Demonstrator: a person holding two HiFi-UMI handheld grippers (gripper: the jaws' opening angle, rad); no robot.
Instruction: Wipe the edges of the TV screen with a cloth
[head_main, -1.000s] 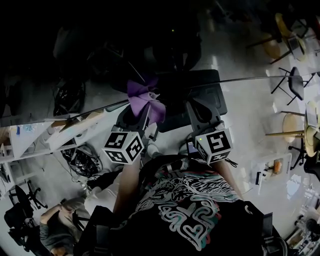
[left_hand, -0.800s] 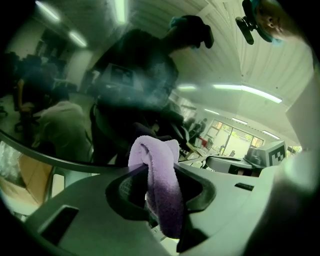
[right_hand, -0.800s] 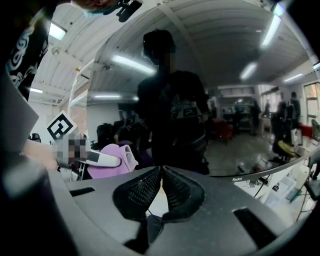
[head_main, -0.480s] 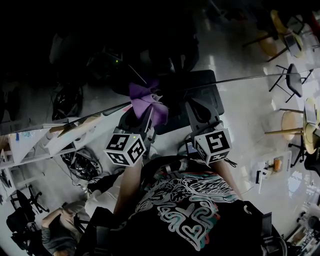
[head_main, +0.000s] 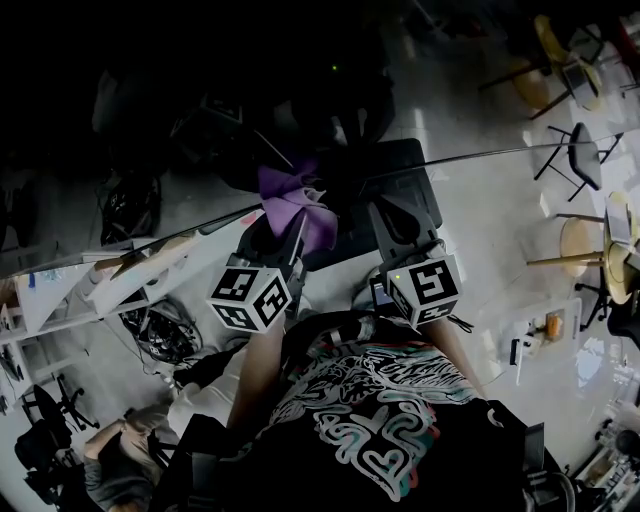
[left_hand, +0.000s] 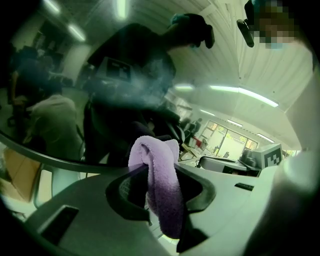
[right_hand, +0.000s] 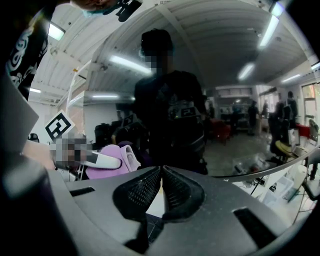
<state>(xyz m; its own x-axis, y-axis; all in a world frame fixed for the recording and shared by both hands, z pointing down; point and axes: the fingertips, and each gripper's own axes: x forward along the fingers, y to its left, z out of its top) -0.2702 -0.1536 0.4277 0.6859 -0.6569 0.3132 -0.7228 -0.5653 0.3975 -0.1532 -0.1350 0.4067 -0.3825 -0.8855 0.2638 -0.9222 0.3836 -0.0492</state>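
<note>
Cloth (left_hand: 152, 157), purple, is clamped between the closed jaws of the left gripper (left_hand: 161, 192), with its folded end protruding past the tips. Directly ahead, at frame center, lies the dark TV screen (head_main: 180, 110). Its edge appears to run left to right. The right gripper (right_hand: 161, 175), jaws together and empty, sits alongside. Reflections obscure whether the cloth touches the glass.

I work in an open office-cum-lab: a pale glossy floor (head_main: 480, 200), black chairs (head_main: 585, 160) beside small tables (head_main: 580, 245), a cluttered white bench (head_main: 70, 285), a tangle of cables (head_main: 165, 325), and strip lights (right_hand: 129, 64) along a ribbed ceiling.
</note>
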